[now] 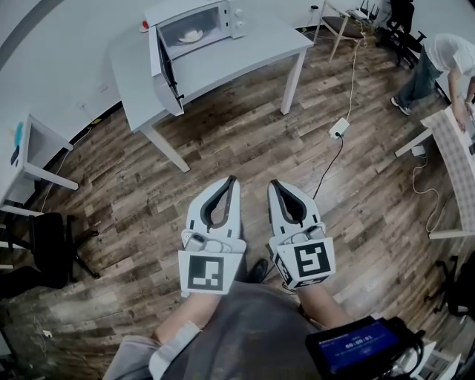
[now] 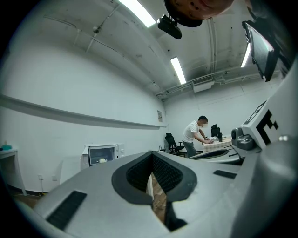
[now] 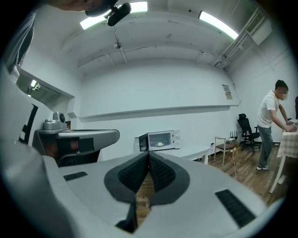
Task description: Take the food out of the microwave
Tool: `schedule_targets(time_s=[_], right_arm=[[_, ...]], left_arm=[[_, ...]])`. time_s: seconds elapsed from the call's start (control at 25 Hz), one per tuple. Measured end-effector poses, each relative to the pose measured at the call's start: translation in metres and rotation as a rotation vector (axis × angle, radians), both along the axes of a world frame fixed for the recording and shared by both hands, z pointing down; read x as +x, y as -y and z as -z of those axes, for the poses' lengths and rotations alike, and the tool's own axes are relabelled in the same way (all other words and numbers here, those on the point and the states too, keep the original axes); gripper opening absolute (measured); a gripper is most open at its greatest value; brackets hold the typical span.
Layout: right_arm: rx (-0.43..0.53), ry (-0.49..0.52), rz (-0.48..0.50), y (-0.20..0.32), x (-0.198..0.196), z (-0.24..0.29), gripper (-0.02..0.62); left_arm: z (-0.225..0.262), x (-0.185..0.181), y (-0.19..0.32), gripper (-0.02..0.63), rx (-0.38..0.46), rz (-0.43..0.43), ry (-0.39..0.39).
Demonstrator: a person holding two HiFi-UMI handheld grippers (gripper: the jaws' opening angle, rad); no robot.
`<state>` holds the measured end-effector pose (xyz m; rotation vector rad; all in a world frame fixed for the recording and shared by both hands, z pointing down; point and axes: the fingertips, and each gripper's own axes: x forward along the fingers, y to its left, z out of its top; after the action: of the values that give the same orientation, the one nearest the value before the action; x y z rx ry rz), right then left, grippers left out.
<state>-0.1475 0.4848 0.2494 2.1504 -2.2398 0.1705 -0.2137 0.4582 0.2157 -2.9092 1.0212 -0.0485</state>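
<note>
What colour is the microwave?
The microwave is white; the head view shows it best.

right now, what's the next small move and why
Probably walk closer to the microwave. Its door is already open with the food inside, but it stands well across the floor, and the left gripper and right gripper are both shut, empty and far short of it.
</note>
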Motion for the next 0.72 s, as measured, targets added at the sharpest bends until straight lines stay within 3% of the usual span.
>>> schedule_targets(time_s=[0.4, 0.72], right_arm=[[-0.019, -0.002, 0.001, 0.103, 0.037, -0.007, 0.006], [-0.006, 0.005, 0.015, 0.197, 0.052, 0.001, 0.006]], left_arm=[[0.004, 0.046, 0.106, 0.008, 0.017, -0.018, -0.010], [0.014, 0.063, 0.195, 0.008, 0.029, -0.020, -0.025]])
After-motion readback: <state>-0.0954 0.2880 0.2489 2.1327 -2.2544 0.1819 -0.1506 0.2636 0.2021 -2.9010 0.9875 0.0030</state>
